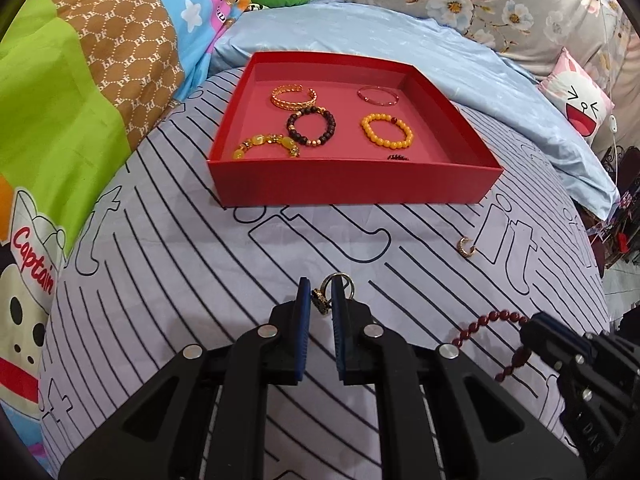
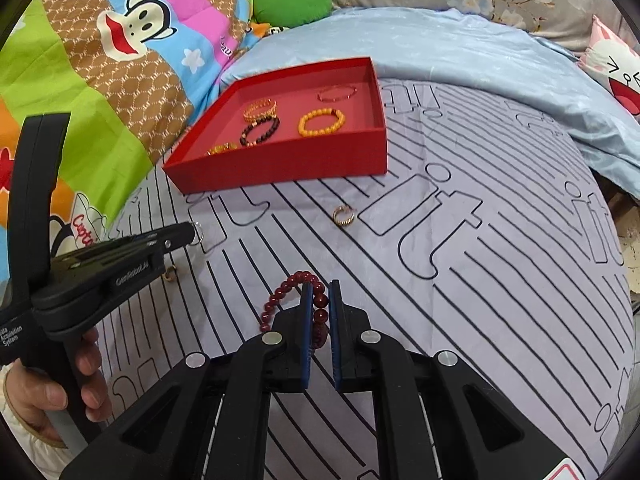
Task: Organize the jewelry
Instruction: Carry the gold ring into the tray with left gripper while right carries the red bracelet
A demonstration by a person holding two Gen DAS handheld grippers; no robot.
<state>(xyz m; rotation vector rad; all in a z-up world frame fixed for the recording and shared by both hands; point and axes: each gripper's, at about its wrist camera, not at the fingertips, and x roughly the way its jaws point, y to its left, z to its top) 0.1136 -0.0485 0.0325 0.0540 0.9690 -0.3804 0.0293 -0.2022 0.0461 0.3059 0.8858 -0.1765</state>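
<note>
In the upper middle of both views sat the red tray (image 1: pixel 352 188) on the striped bedsheet (image 1: pixel 200 248), with five bracelets lying apart inside it. Low in the right wrist view, the right gripper (image 2: pixel 320 300) had its jaws pinching a dark red bead bracelet (image 2: pixel 286 292), most of the loop dangling left. Low in the left wrist view, the left gripper (image 1: pixel 321 296) pinched a small ring (image 1: pixel 340 282) near its pad tips. A gold ring (image 1: pixel 466 247) lay loose on the sheet. So shallow a hold could probably drop the small ring in transit; the swinging loop might catch the tray wall.
</note>
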